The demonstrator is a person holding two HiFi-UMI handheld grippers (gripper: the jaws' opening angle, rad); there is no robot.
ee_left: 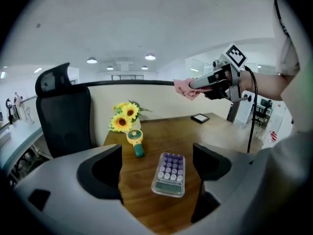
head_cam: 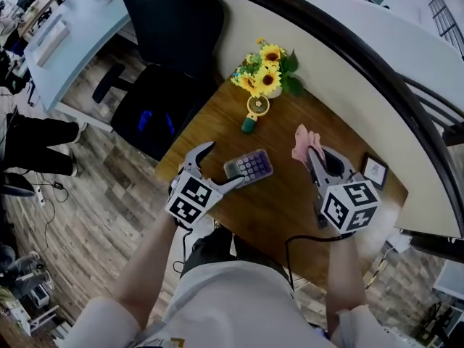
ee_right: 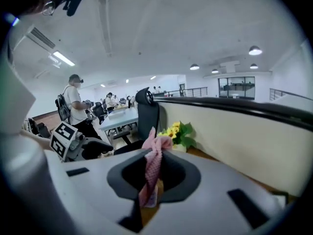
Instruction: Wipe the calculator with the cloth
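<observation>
**One calculator, one cloth, two grippers**

We are counting one calculator (head_cam: pixel 248 167), one pink cloth (head_cam: pixel 303 145), one sunflower bunch (head_cam: pixel 264 67) and one small frame (head_cam: pixel 375 170). The calculator is lying flat mid-table (head_cam: pixel 283 209), pale-cased with rows of round purple keys and a grey display; its print is too small to read. Our left gripper (head_cam: pixel 226 162) is gaping wide around it, empty. Our right gripper (head_cam: pixel 312 153) is pinching the cloth, raised above the table.

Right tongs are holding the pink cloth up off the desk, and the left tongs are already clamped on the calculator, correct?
Not quite. The left tongs are open, not clamped: the left gripper view shows the calculator lying flat on the desk ahead, between the spread jaws, ungripped. The right tongs do hold the pink cloth up off the desk.
</observation>
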